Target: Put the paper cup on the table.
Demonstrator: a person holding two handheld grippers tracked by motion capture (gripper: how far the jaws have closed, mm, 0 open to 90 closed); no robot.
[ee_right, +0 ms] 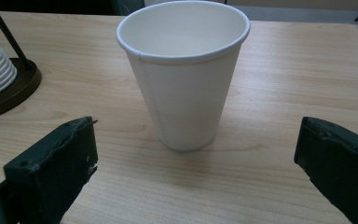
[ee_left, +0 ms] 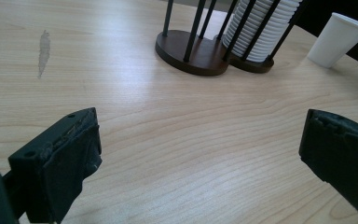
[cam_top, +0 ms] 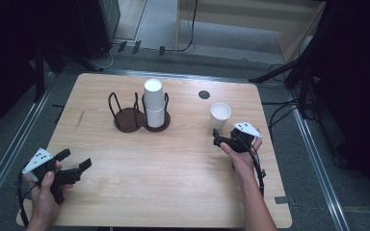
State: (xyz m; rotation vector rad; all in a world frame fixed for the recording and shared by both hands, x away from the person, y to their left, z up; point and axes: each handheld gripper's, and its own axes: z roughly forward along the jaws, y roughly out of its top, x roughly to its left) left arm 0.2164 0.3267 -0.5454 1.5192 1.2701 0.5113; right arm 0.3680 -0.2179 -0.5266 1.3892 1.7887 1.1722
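no readable text, labels, brands or numbers on any surface in view

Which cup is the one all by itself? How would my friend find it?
Start at the wooden table and find the dark two-ring cup holder with its tall stack of cups. Look towards the right gripper: the single white paper cup stands just ahead of its open jaws, upright, empty, outside any holder.

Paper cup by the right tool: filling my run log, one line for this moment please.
paper cup: upright, free on table | right tool: open, short of cup | left tool: open, empty
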